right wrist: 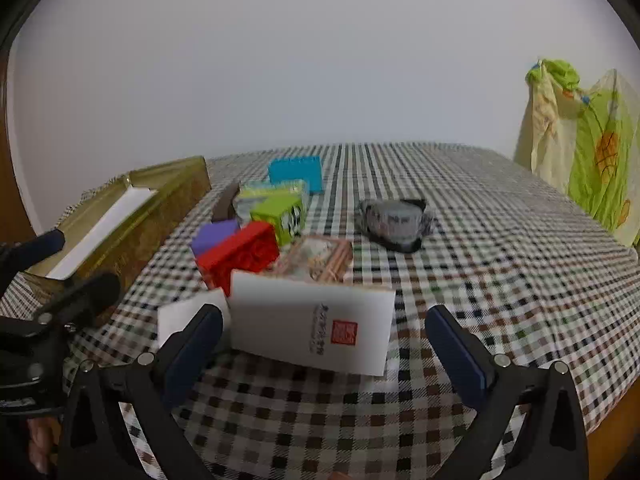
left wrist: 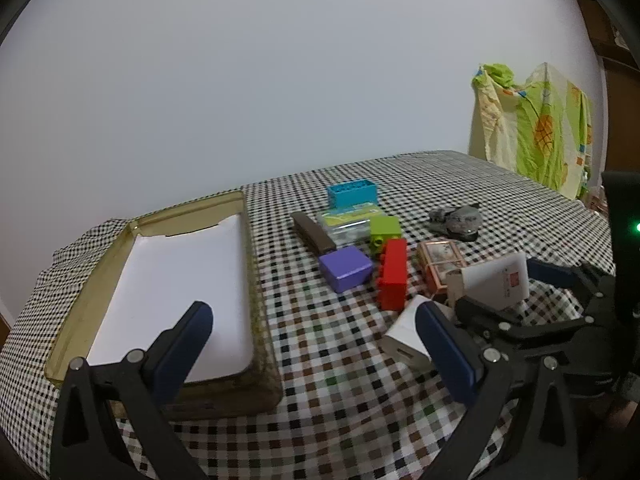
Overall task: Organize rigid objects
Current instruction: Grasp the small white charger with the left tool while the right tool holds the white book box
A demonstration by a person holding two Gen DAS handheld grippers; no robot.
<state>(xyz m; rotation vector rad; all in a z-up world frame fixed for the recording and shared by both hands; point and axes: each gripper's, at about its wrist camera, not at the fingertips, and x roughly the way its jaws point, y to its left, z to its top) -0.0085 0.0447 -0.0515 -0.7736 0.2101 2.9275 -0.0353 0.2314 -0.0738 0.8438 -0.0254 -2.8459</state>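
Observation:
A gold tin (left wrist: pixel 100 280) lined with white paper lies open at the left; it also shows in the right wrist view (right wrist: pixel 168 196). A cluster sits mid-table: purple box (left wrist: pixel 346 268), red brick (left wrist: pixel 394 276), green brick (left wrist: pixel 385 230), blue box (left wrist: pixel 352 193), clear case (left wrist: pixel 346 220), brown bar (left wrist: pixel 312 232), pink-framed box (left wrist: pixel 438 256), small white box (left wrist: pixel 404 334). My right gripper (right wrist: pixel 324 344) is open around a white carton with a red stamp (right wrist: pixel 312 332). My left gripper (left wrist: pixel 316 344) is open and empty between the tin and the cluster.
A grey wrapped object (right wrist: pixel 394 218) lies right of the cluster on the checkered tablecloth (right wrist: pixel 500 260). A green-and-yellow cloth (right wrist: pixel 584 144) hangs at the far right. A plain wall stands behind the table. The table's right edge is near in the right wrist view.

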